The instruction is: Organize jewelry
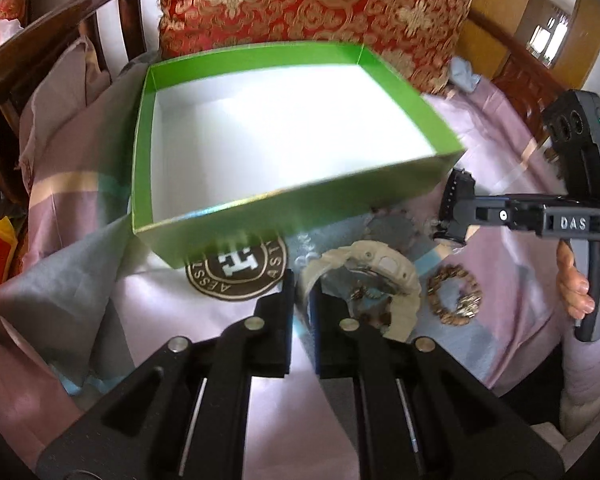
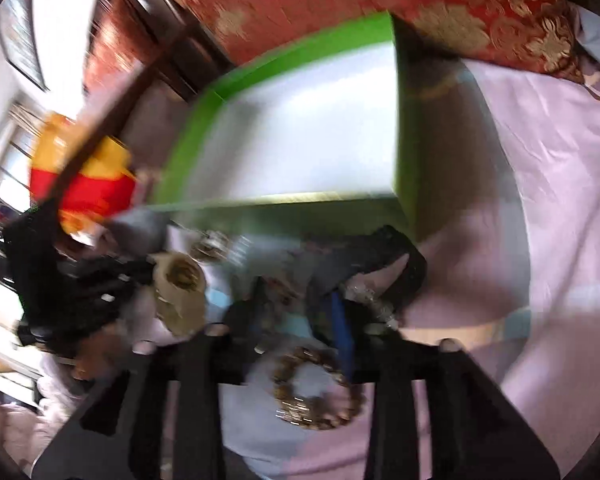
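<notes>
Resting on a pink bedsheet point(image 1: 488, 152) are the pieces to be sorted: a cream-coloured watch point(image 1: 374, 276), a beaded bracelet point(image 1: 454, 296) just to its right, and a black watch point(image 2: 400, 264) nearer the green box point(image 1: 412, 188). The box sits open and looks empty, its white floor bare, leaning back against a red and gold cushion point(image 1: 320, 4); that placement puts its low front wall just behind the jewelry, so each piece has a short trip in.

The left claw point(image 1: 304, 284) is nearly closed, its tips pinching the near end of the cream watch's strap. Gripping the strap rather than the bulky case seems sensible, since the strap is thin enough to fit between the narrow pads.

The right claw point(image 2: 300, 308) comes in from the side, low over the sheet. From the left wrist view its tip is at the black watch, close beside the box's front corner. The right wrist view is heavily motion-blurred; the fingers appear apart, with the black watch's band near the right-hand finger and the beaded bracelet lying beneath, but I cannot tell whether anything is gripped.

Judging by the empty box, the sorting has barely begun. A soft, creased sheet may let the pieces slide when nudged.
</notes>
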The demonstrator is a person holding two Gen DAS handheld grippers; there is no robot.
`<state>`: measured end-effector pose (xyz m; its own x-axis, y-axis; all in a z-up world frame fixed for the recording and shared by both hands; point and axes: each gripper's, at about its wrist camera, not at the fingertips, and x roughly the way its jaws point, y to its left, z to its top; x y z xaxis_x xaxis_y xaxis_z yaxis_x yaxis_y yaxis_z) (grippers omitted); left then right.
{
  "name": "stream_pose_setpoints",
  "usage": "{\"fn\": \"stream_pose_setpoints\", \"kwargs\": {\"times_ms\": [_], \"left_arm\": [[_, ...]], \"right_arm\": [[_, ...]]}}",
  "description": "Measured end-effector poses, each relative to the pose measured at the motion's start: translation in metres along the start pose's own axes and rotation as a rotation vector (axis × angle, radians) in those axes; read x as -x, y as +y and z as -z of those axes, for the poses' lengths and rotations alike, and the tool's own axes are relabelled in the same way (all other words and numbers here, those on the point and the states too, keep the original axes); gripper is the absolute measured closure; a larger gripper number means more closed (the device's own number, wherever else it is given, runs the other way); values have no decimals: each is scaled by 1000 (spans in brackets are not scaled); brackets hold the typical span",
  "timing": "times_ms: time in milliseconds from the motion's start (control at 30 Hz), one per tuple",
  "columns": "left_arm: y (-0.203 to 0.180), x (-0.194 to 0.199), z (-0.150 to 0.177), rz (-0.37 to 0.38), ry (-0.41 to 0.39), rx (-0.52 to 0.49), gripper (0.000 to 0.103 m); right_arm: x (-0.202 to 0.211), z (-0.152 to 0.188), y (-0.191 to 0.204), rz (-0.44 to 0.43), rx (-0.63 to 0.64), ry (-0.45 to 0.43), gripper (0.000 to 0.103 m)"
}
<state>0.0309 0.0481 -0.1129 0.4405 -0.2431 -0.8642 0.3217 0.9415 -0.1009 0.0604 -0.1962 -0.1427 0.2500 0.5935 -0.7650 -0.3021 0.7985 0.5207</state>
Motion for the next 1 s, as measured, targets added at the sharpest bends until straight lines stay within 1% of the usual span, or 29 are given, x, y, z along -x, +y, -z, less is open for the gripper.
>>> {"fn": "stream_pose_setpoints", "kwargs": {"times_ms": [67, 133, 200, 233, 333, 400, 467, 567, 600, 633, 667, 700, 800, 867, 933, 967, 1000], "left_arm": [[1, -4, 0, -11, 18, 5, 94], [4, -7, 0, -18, 27, 17, 94], [6, -7, -1, -20, 29, 27, 94], [6, -7, -1, -21, 29, 29, 93], [5, -8, -2, -25, 34, 28, 93], [5, -10, -2, -30, 40, 28, 93], [4, -11, -2, -31, 43, 26, 93], [5, -11, -3, -32, 44, 27, 92], [5, -11, -3, -31, 43, 27, 92], [5, -11, -3, -30, 42, 27, 92], [5, -10, -3, -30, 41, 27, 91], [5, -10, -3, -31, 42, 27, 91], [5, -11, -3, -34, 43, 28, 92], [5, -11, -3, -34, 44, 28, 92], [3, -12, -3, -39, 43, 24, 91], [3, -12, -3, -41, 44, 23, 91], [3, -14, -3, -44, 49, 23, 91]], "right_arm": [[6, 2, 2, 19, 24, 7, 67], [15, 3, 4, 10, 45, -6, 67], [25, 5, 4, 77, 70, -11, 67], [24, 5, 1, 114, 67, 0, 67], [9, 9, -12, 211, 40, 72, 69], [1, 12, -17, 237, 38, 100, 70], [5, 12, -13, 191, 57, 79, 74], [39, 10, -6, 35, 86, -66, 74], [45, 10, -5, 21, 89, -87, 74], [46, 10, -5, 40, 88, -85, 74], [46, 10, -8, 83, 84, -71, 74], [40, 12, -16, 151, 64, -31, 74], [22, 16, -32, 262, 25, 68, 74], [5, 20, -27, 285, 57, 110, 74], [-7, 21, -19, 304, 90, 129, 74], [-15, 23, -15, 320, 107, 135, 74], [-18, 23, -12, 331, 122, 119, 74]]}}
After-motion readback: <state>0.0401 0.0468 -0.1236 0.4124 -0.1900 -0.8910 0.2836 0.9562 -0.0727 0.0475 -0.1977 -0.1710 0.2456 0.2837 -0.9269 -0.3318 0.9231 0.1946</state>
